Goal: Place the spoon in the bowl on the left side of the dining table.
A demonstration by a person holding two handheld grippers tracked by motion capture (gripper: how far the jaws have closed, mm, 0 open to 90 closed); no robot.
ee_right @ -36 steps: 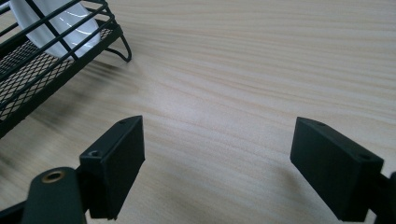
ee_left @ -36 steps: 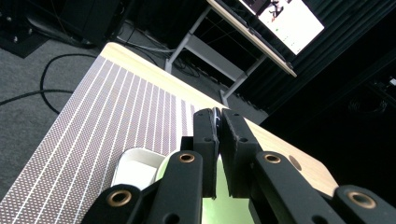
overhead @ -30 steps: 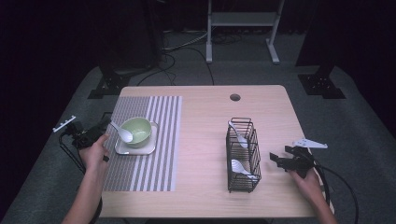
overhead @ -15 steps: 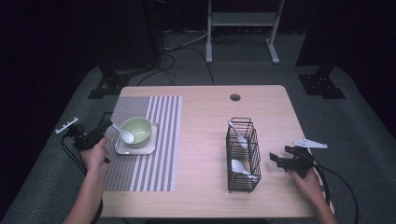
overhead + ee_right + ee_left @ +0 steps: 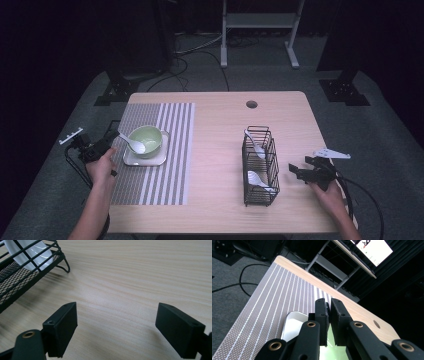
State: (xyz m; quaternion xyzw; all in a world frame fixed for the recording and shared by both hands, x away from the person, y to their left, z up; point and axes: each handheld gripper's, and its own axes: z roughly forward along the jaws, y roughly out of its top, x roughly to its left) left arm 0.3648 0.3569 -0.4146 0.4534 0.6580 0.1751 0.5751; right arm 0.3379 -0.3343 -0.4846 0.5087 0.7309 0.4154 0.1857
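White spoon (image 5: 134,144) on green bowl (image 5: 148,140) – left tongs (image 5: 111,138) clamped on it, right tongs (image 5: 295,170) apart.

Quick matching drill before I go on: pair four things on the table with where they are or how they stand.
Things:
1. green bowl
2. wire rack
3. left hand-held gripper
4. right hand-held gripper

States:
A. jaws wide open over bare wood
B. on a white tray on the striped mat
C. holds two white spoons
D. jaws shut by the bowl's spoon handle

Pairs: 1-B, 2-C, 3-D, 4-A
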